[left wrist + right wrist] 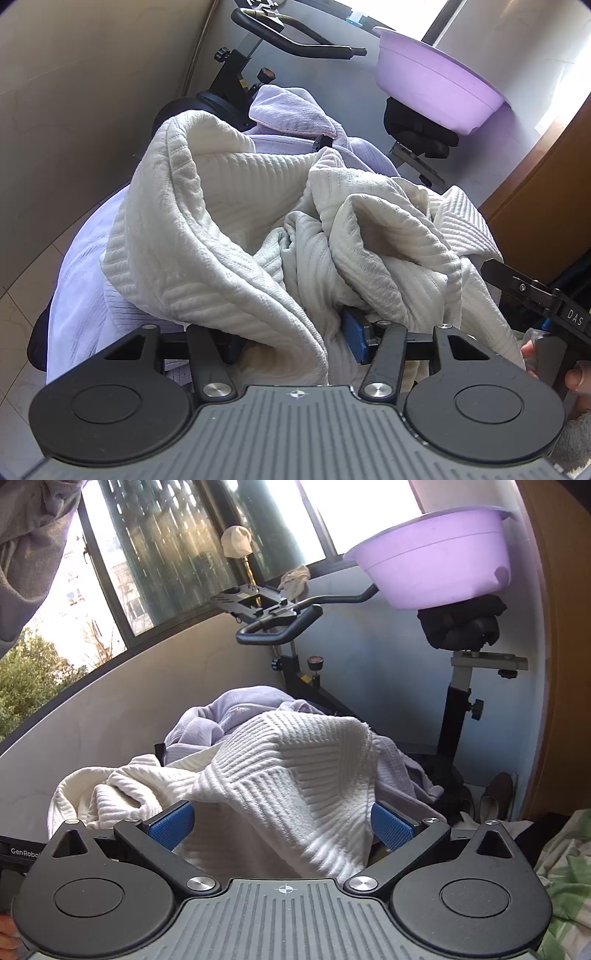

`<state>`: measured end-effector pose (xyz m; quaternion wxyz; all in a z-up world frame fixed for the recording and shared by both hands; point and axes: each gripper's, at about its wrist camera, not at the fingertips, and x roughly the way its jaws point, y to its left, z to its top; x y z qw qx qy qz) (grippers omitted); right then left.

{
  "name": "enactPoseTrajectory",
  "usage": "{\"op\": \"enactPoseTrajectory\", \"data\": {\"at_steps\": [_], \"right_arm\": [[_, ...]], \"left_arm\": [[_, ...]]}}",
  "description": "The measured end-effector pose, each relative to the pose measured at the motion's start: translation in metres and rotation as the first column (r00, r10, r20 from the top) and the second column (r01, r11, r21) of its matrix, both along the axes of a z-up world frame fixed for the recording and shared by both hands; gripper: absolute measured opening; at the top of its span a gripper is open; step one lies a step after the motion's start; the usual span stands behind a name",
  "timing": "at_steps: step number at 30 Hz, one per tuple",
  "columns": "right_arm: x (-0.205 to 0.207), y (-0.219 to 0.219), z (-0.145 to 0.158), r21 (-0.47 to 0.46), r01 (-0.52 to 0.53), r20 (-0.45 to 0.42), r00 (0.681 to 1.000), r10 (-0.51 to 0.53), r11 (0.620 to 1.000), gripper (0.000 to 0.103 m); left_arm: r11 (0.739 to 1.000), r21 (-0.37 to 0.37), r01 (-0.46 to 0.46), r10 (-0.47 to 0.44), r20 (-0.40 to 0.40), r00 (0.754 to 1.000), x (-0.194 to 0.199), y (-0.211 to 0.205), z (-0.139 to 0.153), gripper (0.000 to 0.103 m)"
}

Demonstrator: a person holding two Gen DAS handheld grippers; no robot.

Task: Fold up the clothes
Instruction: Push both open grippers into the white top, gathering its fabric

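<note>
Two grippers worked one pile | left gripper (295,341): jaws apart, cream ribbed garment (221,229) draped between them at frame centre | right gripper (282,825): jaws spread wide, same garment (280,786) lying between the pads | purple basin (436,557) upper right, on an exercise bike (277,627).

Both wrist views close, facing shared cream garment (221,221), basin (436,561)
</note>
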<state>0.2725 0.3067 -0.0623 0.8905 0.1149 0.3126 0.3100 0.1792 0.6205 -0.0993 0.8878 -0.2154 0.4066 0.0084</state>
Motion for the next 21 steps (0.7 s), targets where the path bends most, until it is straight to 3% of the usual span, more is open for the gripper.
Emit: {"op": "enactPoseTrajectory", "data": {"at_steps": [7,9,11,13,16,21], "right_arm": [[0.023,-0.006,-0.041,0.051,0.005,-0.126,0.992,0.002,0.999,0.102],[0.027,-0.001,-0.049,0.079,-0.007,-0.165,0.986,0.02,0.997,0.102],[0.027,0.007,-0.053,0.11,-0.036,-0.187,0.981,0.057,0.993,0.102],[0.026,0.016,-0.051,0.147,-0.075,-0.204,0.973,0.105,0.986,0.101],[0.018,0.031,-0.04,0.186,-0.188,-0.185,0.957,0.222,0.964,0.1],[0.01,0.047,-0.035,0.117,-0.296,-0.128,0.942,0.31,0.948,0.102]], "left_arm": [[0.997,0.071,-0.002,0.005,-0.041,0.999,0.006,-0.009,0.004,0.048],[0.995,0.095,-0.002,0.007,-0.052,0.999,0.006,-0.012,0.005,0.043],[0.992,0.127,-0.002,0.01,-0.062,0.998,0.004,-0.015,0.007,0.026],[0.99,0.143,0.0,0.01,-0.064,0.998,0.002,-0.017,0.009,0.022],[0.991,0.132,-0.016,0.024,-0.057,0.998,-0.003,-0.015,0.011,0.019],[0.993,0.112,-0.044,0.051,-0.061,0.997,-0.003,-0.011,0.004,0.019]]}}
